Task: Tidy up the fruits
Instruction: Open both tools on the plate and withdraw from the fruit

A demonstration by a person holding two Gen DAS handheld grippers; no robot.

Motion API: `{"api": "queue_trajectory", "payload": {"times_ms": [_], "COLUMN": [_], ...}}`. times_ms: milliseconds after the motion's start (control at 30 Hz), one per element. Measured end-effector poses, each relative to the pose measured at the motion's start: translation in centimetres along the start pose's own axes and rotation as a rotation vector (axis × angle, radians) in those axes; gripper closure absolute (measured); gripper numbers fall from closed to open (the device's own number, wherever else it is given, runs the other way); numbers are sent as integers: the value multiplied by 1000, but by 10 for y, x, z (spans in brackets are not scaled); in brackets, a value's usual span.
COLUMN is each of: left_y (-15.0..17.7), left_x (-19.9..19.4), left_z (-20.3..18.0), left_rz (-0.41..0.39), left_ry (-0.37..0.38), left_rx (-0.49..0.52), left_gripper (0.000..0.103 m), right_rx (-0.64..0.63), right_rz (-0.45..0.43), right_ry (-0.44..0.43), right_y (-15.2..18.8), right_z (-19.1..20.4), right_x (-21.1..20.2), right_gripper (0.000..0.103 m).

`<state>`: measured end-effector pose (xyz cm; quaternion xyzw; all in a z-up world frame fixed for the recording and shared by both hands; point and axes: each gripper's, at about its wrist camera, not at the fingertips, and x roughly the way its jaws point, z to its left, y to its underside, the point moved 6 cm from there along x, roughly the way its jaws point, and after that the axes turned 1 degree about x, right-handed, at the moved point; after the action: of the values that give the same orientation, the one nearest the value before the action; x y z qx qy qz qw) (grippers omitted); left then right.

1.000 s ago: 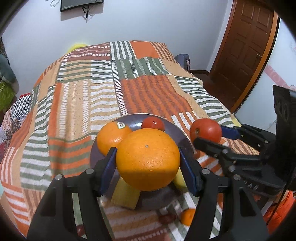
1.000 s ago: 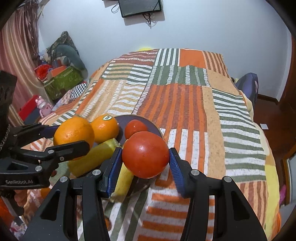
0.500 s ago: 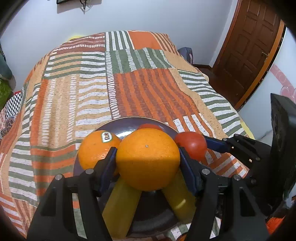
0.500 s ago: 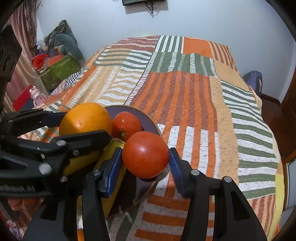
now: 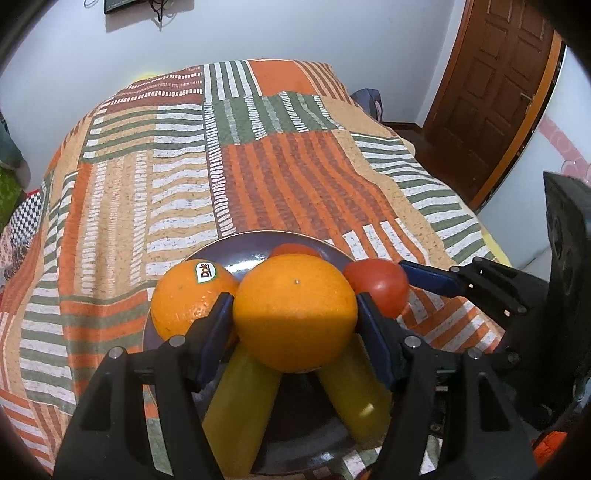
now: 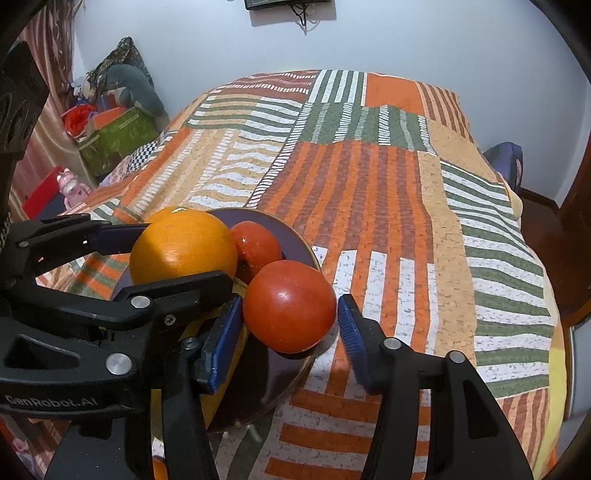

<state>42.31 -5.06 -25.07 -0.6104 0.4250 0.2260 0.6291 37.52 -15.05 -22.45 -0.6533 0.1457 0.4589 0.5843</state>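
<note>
the left gripper holds a big round orange over the dark round plate. the right gripper's jaws look just loosened around a shiny red tomato at the plate's right edge. lower both slowly so nothing rolls off.

You are looking at a bed that is wearing a patchwork bedspread of orange, green, tan and white stripes. A dark screen is hanging on the white wall behind it, with cables dangling beneath. To your right a brown panelled door is standing in its frame. To your left a green box is sitting beside the bed with clothes piling up behind it, and a small pink toy is standing near a red box.
</note>
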Motion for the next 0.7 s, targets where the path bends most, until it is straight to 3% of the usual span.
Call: {"api": "queue_trajectory", "payload": {"times_ms": [33,167,700], "left_y": [0,0,30], "left_x": [-2,-16,-129], "left_z": [1,4,19], "left_rz": [-3,-13,-141], "left_ry": [5,16,-78], "left_rx": [-7,-31,-30], "left_gripper": [37,37,36], "right_rx": [0,3,-18], "right_rz": [-3,-14,-132], "right_ry": [-1,-6,-8], "right_y": [0,2,2], "right_z": [0,-1,26], "right_x": [-1,-10,-90], "right_gripper": [44,44,44]}}
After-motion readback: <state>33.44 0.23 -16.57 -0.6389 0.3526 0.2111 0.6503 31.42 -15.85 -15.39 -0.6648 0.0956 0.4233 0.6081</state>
